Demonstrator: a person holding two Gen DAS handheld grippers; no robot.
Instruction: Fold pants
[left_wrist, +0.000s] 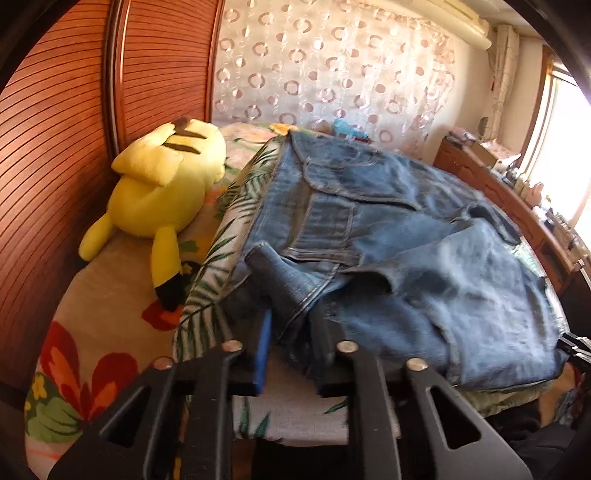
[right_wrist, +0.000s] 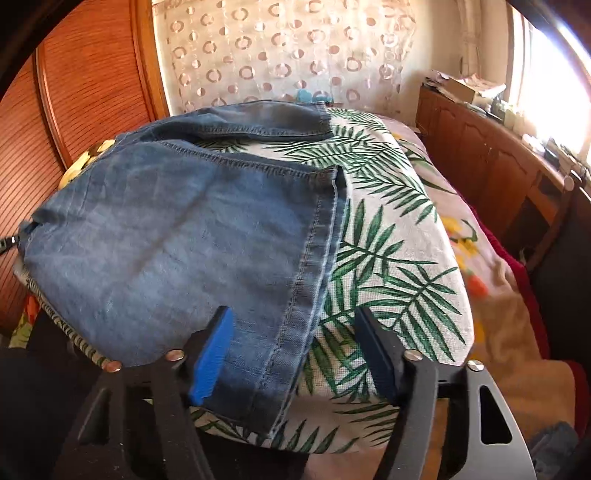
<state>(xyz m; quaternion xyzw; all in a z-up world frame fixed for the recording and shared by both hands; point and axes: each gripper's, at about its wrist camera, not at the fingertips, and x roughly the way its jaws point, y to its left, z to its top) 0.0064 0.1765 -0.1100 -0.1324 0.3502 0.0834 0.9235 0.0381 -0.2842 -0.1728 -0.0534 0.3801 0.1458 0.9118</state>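
Note:
Blue jeans (left_wrist: 388, 236) lie on a board covered in palm-leaf cloth (left_wrist: 221, 236). In the left wrist view I see the waistband and pocket end. My left gripper (left_wrist: 295, 332) is closed on a bunched fold of denim at the near waist edge, with cloth between the blue pads. In the right wrist view the jeans (right_wrist: 166, 240) show their leg end, with the hems side by side on the leaf cloth (right_wrist: 388, 221). My right gripper (right_wrist: 295, 332) is open, its fingers either side of the near leg hem, not pinching it.
A yellow plush toy (left_wrist: 162, 192) lies left of the board on a flowered bedspread (left_wrist: 92, 332). A slatted wooden wardrobe (left_wrist: 55, 147) stands at left, a patterned curtain (right_wrist: 277, 55) behind. A wooden cabinet (right_wrist: 480, 147) with clutter stands at right under a bright window.

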